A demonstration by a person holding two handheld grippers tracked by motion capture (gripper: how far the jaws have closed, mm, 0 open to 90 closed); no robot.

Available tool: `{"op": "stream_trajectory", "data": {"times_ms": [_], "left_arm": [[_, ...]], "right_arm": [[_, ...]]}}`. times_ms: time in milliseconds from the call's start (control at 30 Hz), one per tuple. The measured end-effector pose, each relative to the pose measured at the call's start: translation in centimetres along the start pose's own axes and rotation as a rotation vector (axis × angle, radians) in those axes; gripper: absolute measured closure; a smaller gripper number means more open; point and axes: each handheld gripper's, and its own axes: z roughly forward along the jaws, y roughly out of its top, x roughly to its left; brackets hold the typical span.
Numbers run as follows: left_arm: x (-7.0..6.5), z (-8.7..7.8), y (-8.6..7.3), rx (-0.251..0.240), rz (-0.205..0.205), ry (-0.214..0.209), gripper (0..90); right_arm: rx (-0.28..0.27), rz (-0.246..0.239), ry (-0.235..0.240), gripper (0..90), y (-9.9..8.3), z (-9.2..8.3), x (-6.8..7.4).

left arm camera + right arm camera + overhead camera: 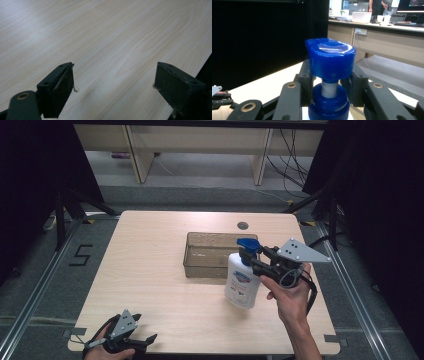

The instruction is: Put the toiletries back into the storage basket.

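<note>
A white pump bottle (pixel 241 282) with a blue pump head (pixel 330 57) is to the right of the tray, leaning slightly. My right gripper (pixel 253 261) is shut on its neck just under the pump head, and in the right gripper view the jaws press both sides of the white stem (pixel 329 89). I cannot tell whether the bottle's base touches the table. My left gripper (pixel 142 340) rests at the table's front left edge, open, with bare wood between its fingers (pixel 58 87).
A clear brownish tray (pixel 192 256) sits at the middle of the wooden table (pixel 150 270), just behind and left of the bottle. A round cable hole (pixel 243 225) lies near the far edge. Black tripod legs (pixel 62 210) flank the table.
</note>
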Motion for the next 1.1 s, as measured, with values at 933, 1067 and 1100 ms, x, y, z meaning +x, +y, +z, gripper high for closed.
{"op": "stream_trajectory", "data": {"times_ms": [933, 1067, 1100], "left_arm": [[-0.1, 0.1, 0.0, -0.011, 0.003, -0.002, 15.4], [-0.1, 0.1, 0.1, -0.01, 0.003, -0.004, 15.4], [-0.1, 0.1, 0.1, -0.01, 0.004, -0.004, 15.4]], "right_arm": [[-0.017, -0.012, -0.016, 65.9, 5.6, 2.9, -3.0], [-0.025, 0.002, -0.022, 65.9, 6.0, 3.2, -3.5], [-0.029, -0.003, -0.029, 65.9, 6.1, 3.3, -3.8]]}}
